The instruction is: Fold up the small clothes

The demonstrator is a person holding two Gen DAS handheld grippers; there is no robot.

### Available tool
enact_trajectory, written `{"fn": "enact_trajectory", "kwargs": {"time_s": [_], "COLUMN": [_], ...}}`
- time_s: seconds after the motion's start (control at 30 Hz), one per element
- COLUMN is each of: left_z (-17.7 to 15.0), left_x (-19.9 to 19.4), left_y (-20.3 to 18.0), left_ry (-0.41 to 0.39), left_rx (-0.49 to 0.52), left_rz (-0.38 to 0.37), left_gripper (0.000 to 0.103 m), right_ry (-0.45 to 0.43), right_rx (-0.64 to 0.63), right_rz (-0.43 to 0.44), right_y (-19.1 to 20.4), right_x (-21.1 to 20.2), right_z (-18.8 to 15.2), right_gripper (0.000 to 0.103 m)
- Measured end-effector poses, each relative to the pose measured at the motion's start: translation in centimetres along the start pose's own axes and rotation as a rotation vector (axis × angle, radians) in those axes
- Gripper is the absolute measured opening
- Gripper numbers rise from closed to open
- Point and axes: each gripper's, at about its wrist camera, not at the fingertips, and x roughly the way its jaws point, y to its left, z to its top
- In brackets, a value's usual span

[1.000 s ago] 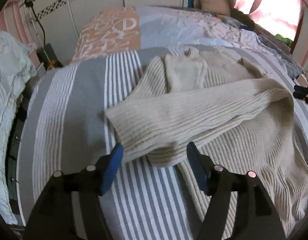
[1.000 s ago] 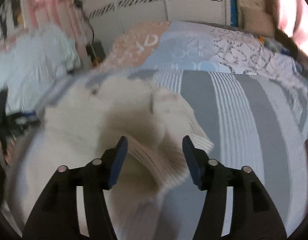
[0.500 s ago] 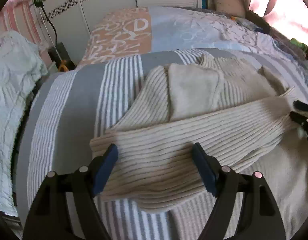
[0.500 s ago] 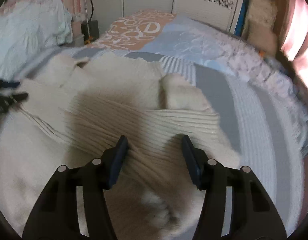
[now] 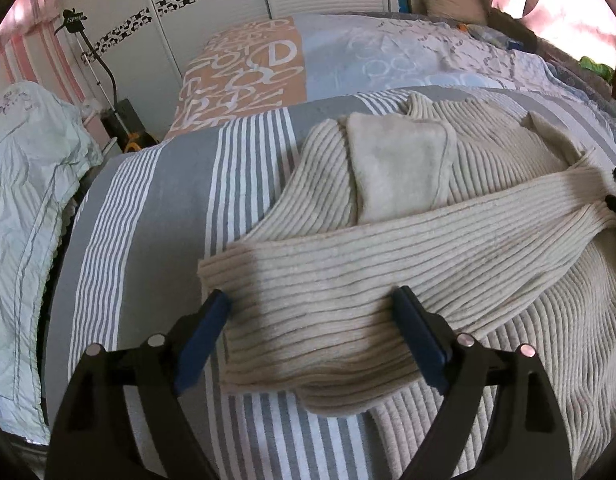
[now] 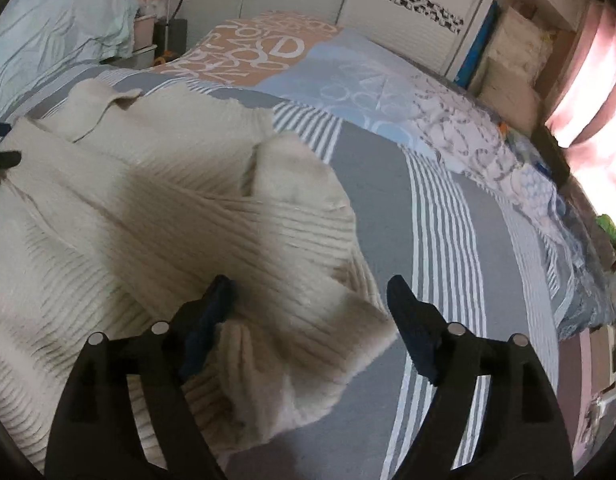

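The sweater point(image 5: 487, 280) lies on the striped blanket point(image 5: 156, 208), which covers the near part of the bed, with the patterned bedspread point(image 5: 347, 56) behind it and the wardrobe doors point(image 5: 212, 4) behind that. One sleeve point(image 5: 367, 256) is laid across the sweater's body, its cuff end between the spread jaws of the left gripper point(image 5: 311, 320); the right gripper point(image 6: 308, 304) sits over the sweater's opposite edge, jaws apart. A crumpled sheet point(image 5: 24, 200) lies left of the bed, and a lamp stand point(image 5: 104, 72) rises behind it.
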Motion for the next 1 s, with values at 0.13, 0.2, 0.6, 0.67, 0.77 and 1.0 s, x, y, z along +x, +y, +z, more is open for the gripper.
{"fn": "enact_trajectory", "kwargs": {"time_s": [0.13,0.2,0.6,0.67,0.77,1.0], "left_z": [0.2,0.3,0.7,0.2,-1.4,-7.2], "left_x": [0.4,0.7,-3.6,-4.9,-7.4,-12.7], "left_y": [0.3,0.5,1.5,1.2,0.1,-2.4], "left_ry": [0.008,0.013,-0.028,-0.038,-0.064,-0.113], "left_rx": [-0.002,-0.018,-0.082,-0.088,-0.061,-0.047], "left_rz": [0.008,0.005,-0.063,-0.09,-0.081,-0.048], "left_gripper": [0.096,0.1,0.1,0.1,0.1,0.1], "right_ry": [0.001,-0.009,-0.133,-0.147,-0.202,-0.215], "right_rx": [0.035,0.081,0.112,0.073,0.054,0.199], "right_rz": [0.046,0.096,0.036,-0.038,-0.163,-0.138], "right_y": [-0.9,-1.5,1.3,3.0,4.9,7.2], "right_x": [0.2,-1.0,-9.6,-11.1,-13.0,-17.5], "right_z": [-0.3,-0.3,-0.6,-1.7,-3.5,-9.6], "right_gripper": [0.086,0.086,0.1,0.1,0.1,0.1]}}
